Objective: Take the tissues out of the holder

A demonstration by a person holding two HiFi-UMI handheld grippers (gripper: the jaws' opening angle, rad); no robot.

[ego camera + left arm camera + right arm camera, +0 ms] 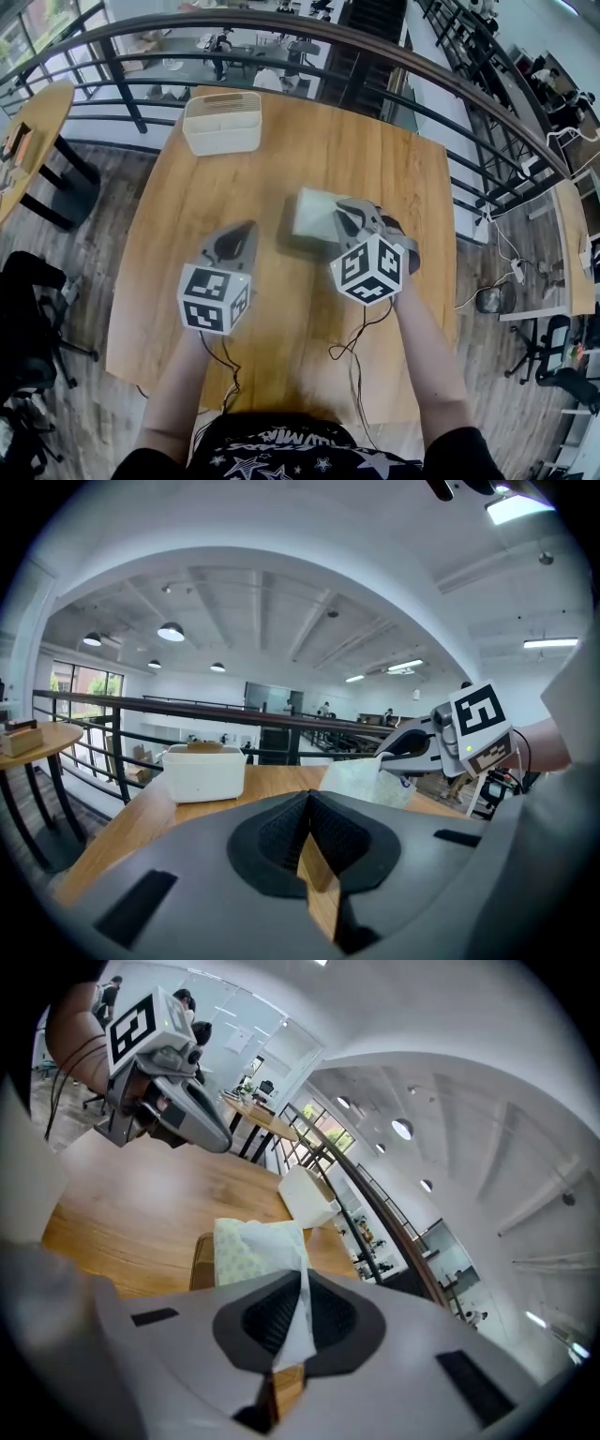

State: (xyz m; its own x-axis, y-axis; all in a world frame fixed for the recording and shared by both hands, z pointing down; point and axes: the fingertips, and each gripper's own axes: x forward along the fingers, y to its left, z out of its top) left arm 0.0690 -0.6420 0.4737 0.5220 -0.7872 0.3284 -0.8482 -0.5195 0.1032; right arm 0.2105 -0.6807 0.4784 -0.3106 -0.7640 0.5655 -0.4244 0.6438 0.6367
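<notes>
A pale tissue pack (312,213) sits in a low wooden holder (201,1262) at the middle of the wooden table (281,309). My right gripper (345,218) is at the pack's right end, shut on a white tissue (298,1312) that rises from the pack (251,1246) and runs between the pads. My left gripper (246,229) hovers over bare wood to the left of the pack, its jaws together with nothing between them (307,803). From the left gripper view the tissue pack (361,778) shows with the right gripper (389,754) at its top.
A white plastic basket (222,122) stands at the table's far edge, also seen as a white basket (204,771) ahead of the left gripper. A dark metal railing (281,28) curves behind the table. Cables (356,347) trail from both grippers toward the person.
</notes>
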